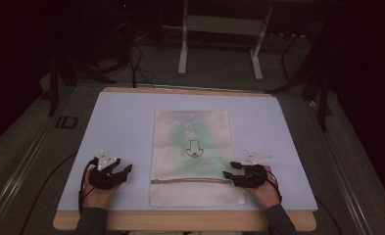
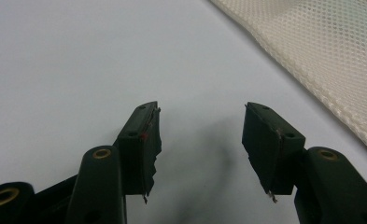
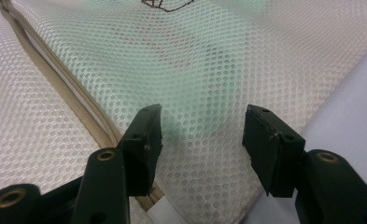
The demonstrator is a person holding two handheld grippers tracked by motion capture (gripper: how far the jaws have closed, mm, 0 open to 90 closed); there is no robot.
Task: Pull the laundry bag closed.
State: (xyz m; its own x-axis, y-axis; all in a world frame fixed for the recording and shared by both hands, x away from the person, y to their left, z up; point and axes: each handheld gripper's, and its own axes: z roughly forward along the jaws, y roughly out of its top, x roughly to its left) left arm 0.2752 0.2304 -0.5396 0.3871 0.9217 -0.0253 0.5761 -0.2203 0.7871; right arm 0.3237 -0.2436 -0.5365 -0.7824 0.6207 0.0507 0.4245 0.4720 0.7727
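Nothing is grasped yet: both tongs, left point(image 1: 123, 172) and right point(image 1: 230, 171), gape (empty) beside the zipped mesh bag point(image 1: 192, 142) near the table's front edge.

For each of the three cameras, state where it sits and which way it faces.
High view: above the person's side, looking forward and down on the table; both forearms, the left gripper and the right gripper flank the mesh bag.
Left gripper view: rides the left gripper, facing bare table with the bag's edge at upper right; open black jaws.
Right gripper view: rides the right gripper, facing the bag and its zipper; open jaws.
Shared: the mesh bag appears in all three.
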